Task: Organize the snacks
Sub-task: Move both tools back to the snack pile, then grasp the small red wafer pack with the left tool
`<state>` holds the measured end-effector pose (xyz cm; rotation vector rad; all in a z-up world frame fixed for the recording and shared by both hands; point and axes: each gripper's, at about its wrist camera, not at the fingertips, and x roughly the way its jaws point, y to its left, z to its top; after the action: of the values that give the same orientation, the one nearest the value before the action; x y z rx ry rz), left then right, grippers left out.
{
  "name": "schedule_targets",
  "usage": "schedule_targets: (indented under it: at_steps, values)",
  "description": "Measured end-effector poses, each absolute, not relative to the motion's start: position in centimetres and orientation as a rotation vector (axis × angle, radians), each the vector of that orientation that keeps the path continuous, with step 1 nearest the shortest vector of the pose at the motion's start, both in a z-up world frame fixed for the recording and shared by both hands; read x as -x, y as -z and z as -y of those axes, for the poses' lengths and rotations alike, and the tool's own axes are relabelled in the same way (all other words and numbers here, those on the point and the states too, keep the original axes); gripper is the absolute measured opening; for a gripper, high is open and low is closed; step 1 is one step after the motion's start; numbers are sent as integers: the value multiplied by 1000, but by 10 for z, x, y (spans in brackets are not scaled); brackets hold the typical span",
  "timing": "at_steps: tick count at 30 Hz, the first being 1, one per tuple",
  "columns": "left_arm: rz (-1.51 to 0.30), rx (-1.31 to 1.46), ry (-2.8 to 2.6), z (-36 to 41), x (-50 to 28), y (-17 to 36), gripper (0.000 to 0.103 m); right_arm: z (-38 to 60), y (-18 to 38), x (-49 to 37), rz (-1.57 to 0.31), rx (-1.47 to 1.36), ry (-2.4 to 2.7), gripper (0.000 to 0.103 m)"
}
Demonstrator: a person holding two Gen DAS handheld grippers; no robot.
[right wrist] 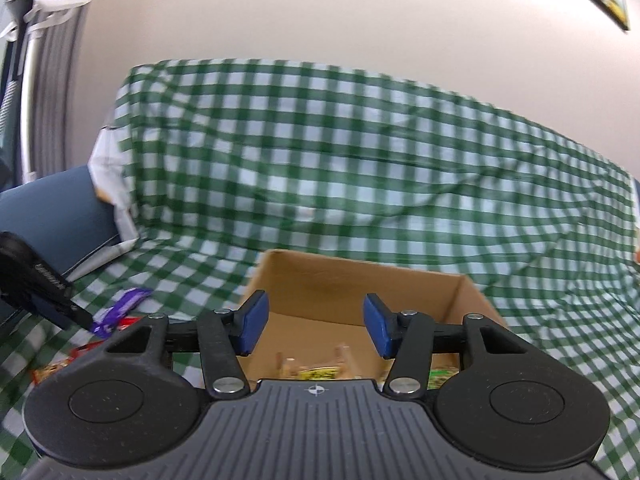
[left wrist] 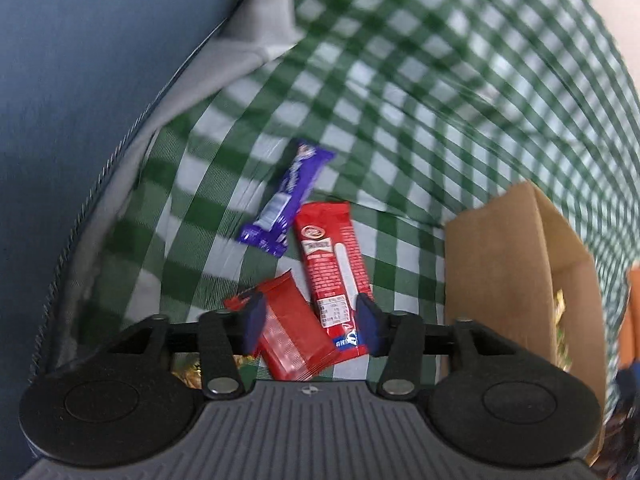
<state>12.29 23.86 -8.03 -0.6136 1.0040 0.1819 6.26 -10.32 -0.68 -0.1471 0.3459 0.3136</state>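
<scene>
In the left wrist view my left gripper is open and hovers over two red snack bars: a short one between the fingers and a long one beside it. A purple bar lies farther off on the green checked cloth. A cardboard box stands to the right. In the right wrist view my right gripper is open and empty above the cardboard box, which holds several snacks. The purple bar lies to the left.
A blue seat cushion borders the cloth on the left. The other gripper's black body shows at the left edge of the right wrist view. More wrappers lie at the lower left. A plain wall stands behind.
</scene>
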Motion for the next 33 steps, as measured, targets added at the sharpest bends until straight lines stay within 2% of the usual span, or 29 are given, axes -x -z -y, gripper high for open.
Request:
schedule_targets:
  at_steps: [6, 8, 15, 16, 17, 18, 20, 22, 27, 28, 30, 31, 32, 33]
  values:
    - [-1123, 559, -250, -224, -142, 100, 63, 94, 8, -63, -358, 156, -354, 55]
    - [-1131, 515, -249, -215, -145, 104, 70, 93, 8, -64, -360, 158, -366, 55]
    - [-1188, 236, -256, -176, -155, 115, 70, 95, 6, -64, -361, 152, -376, 56]
    - [-1186, 207, -257, -172, -154, 114, 65, 95, 6, -64, -362, 151, -375, 56]
    - [-1179, 190, -253, -171, -153, 114, 54, 95, 6, -64, -363, 151, -376, 56]
    - [-1174, 183, -251, -172, -151, 113, 48, 94, 6, -64, -365, 150, -377, 57]
    - [-1146, 176, -263, -177, -147, 107, 16, 92, 7, -63, -366, 155, -382, 57]
    - [-1115, 176, -268, -186, -143, 99, 0, 90, 7, -61, -363, 166, -390, 57]
    - [-1105, 261, -280, -209, -136, 94, 0, 83, 8, -54, -347, 200, -400, 57]
    - [-1081, 297, -272, -212, -135, 90, 2, 81, 9, -53, -347, 208, -403, 57]
    - [-1044, 354, -240, -214, -137, 86, 24, 77, 10, -51, -345, 226, -410, 57]
    - [-1040, 366, -221, -212, -137, 86, 47, 75, 10, -50, -344, 232, -412, 57]
    - [-1046, 361, -213, -209, -138, 86, 59, 73, 10, -49, -344, 236, -414, 57]
    - [-1063, 340, -208, -204, -141, 89, 61, 71, 10, -49, -346, 238, -417, 57]
